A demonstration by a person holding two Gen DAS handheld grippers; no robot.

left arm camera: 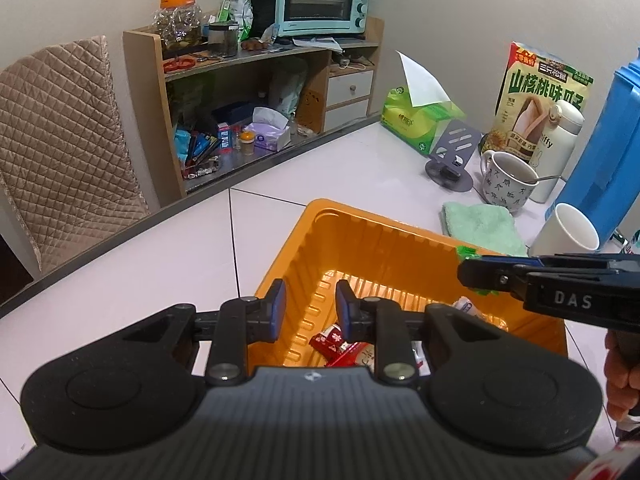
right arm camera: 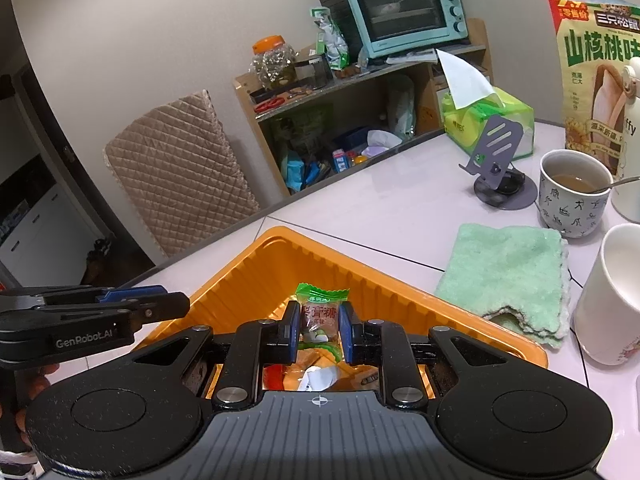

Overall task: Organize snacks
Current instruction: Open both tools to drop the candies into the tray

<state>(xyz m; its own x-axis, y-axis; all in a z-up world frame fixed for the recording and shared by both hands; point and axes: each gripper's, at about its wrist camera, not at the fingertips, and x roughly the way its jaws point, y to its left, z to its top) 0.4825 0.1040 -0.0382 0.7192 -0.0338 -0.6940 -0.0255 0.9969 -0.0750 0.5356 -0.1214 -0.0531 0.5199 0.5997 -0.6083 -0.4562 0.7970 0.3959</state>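
I have a green-wrapped candy (right arm camera: 322, 312) pinched tight in my right gripper (right arm camera: 320, 330), over the orange bin (right arm camera: 256, 276). I think I should let go low and slowly, so it drops beside the red packets (left arm camera: 334, 342). My left gripper (left arm camera: 310, 306) is empty, open just a little. Only its camera shows those packets clearly; only the right one shows the candy's label
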